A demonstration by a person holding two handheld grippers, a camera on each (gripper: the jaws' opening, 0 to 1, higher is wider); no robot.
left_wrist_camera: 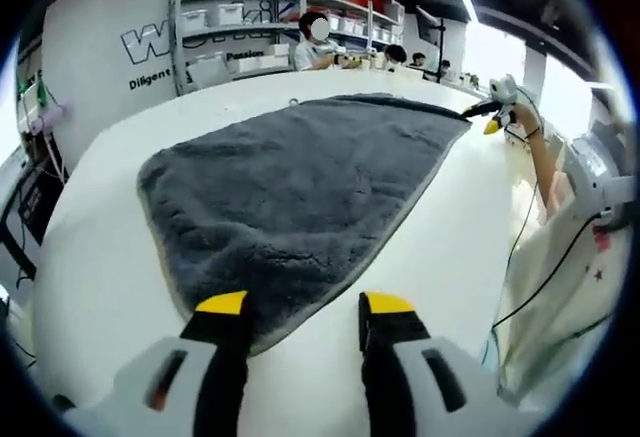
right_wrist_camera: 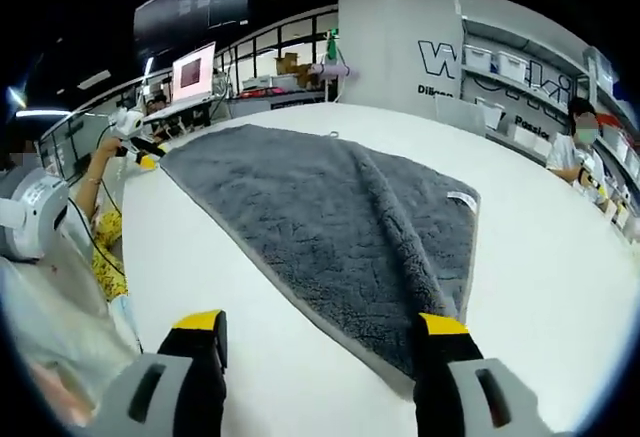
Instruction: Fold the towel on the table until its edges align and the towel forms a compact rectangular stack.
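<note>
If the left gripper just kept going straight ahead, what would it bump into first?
Most likely the grey towel. The left gripper is open, and the towel's near edge lies right at its fingertips on the white table. How high it sits above the towel is unclear.

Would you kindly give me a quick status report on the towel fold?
Left hand-held gripper open at the grey towel corner. Right hand-held gripper open at the opposite corner. Towel spread on white table, one ridge, unfolded. Nothing in the way.
</note>
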